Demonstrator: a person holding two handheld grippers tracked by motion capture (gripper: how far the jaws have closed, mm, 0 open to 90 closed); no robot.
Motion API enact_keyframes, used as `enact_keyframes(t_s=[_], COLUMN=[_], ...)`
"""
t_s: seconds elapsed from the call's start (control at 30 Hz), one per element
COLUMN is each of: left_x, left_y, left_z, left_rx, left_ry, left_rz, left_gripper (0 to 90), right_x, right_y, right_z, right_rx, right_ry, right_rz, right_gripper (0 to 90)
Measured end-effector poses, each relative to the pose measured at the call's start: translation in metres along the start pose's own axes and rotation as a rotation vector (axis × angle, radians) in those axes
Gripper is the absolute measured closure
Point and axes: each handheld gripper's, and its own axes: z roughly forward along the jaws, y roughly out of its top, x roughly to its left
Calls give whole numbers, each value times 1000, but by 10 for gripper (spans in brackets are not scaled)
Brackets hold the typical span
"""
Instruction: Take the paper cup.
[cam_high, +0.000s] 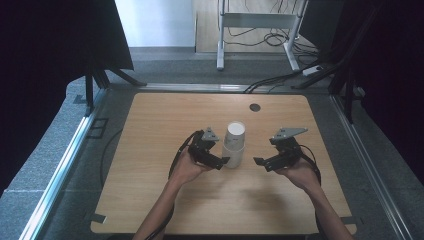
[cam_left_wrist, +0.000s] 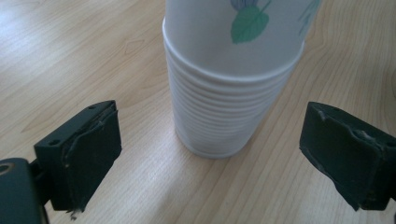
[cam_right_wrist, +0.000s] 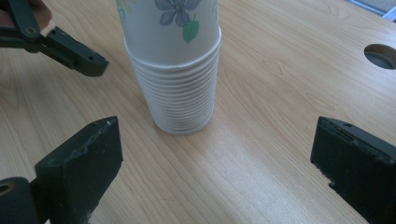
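High view: we are looking at a wooden table (cam_high: 150, 200) with a round cable hole (cam_high: 255, 107) at 12 o'clock from the middle. Next down in size, a stack of paper cups (cam_high: 234, 145) is standing upside down at table centre, rims on the wood, many nested rims ringing its lower part. Left gripper (cam_high: 222, 162) is sitting at 9 o'clock of the stack, tips just beside its base; right gripper (cam_high: 259, 161) is sitting at 3 o'clock, a bit farther off.

In the left gripper view we are seeing its jaws spread wide, the stack (cam_left_wrist: 229, 88) between them and apart from both pads, nothing pinched. In the right gripper view the jaws are also spread, empty, stack (cam_right_wrist: 180, 70) ahead at 12 o'clock, the other gripper's jaw (cam_right_wrist: 70, 51) at 10 o'clock.

Progress, as we are judging it: approach mostly done, no grip yet on anything. Left to do: closing on the stack, likely steadying it with one side and pulling a cup off with the other.

Writing: none readable; we are only seeing printed flowers and green leaves (cam_right_wrist: 180, 14) on the outermost cup.
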Motion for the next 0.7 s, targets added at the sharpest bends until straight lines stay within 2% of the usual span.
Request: enact_keyframes(t_s=[0.2,0.7], left_x=[1,-1], left_y=[4,13], left_z=[6,20], left_rx=[-19,-32], left_ry=[-18,-34], left_rz=[-10,-1], left_gripper=[69,117], right_x=[0,-1], right_y=[8,28], right_z=[3,12], right_rx=[0,13], right_ry=[12,43], right_rz=[-3,-16], right_gripper=[46,115])
